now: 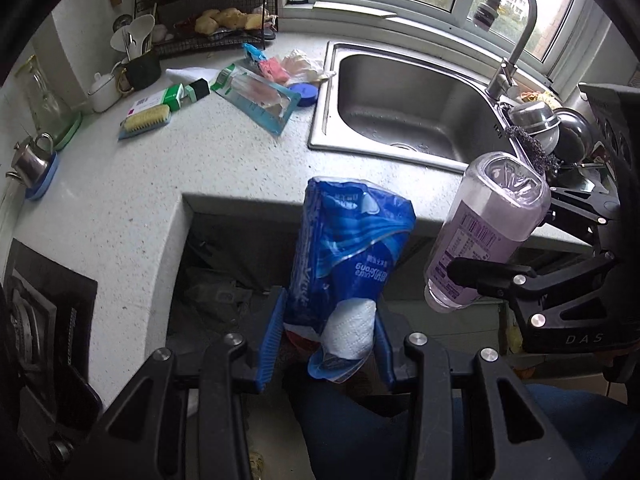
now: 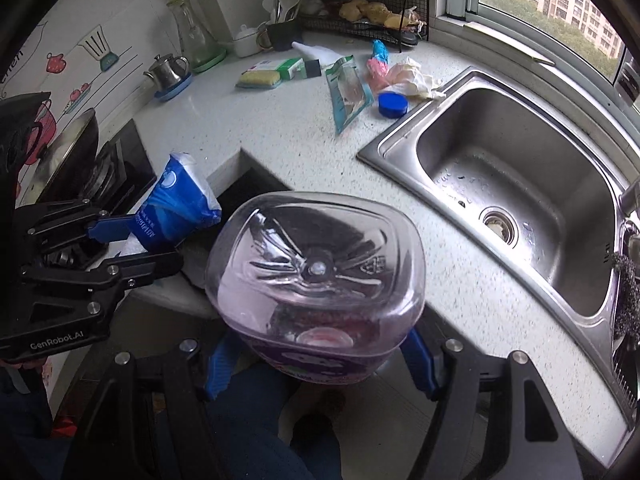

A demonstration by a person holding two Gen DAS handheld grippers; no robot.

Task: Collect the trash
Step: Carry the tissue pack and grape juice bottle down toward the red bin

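Observation:
My left gripper point(image 1: 328, 344) is shut on a crumpled blue tissue wrapper point(image 1: 344, 248) with white paper inside; it hangs off the counter's front edge, over the floor. The same wrapper point(image 2: 172, 208) shows at the left of the right wrist view, in the left gripper point(image 2: 132, 244). My right gripper point(image 2: 320, 364) is shut on an empty clear plastic bottle with a purple label point(image 2: 316, 264), bottom toward the camera. In the left wrist view that bottle point(image 1: 488, 228) sits at the right, held by the right gripper point(image 1: 476, 276). More trash lies on the counter: a clear green-edged packet point(image 1: 260, 100), a blue lid point(image 1: 303, 94), crumpled pink and white wrappers point(image 1: 288, 66).
A steel sink point(image 1: 416, 108) with a tall faucet point(image 1: 516, 32) sits under the window. A brush point(image 1: 145, 120), boxes, a utensil cup point(image 1: 140, 68), a wire rack point(image 1: 216, 20), a small kettle point(image 1: 30, 160) and a stove point(image 1: 36, 312) line the counter point(image 1: 200, 168). A person's dark trouser leg is below.

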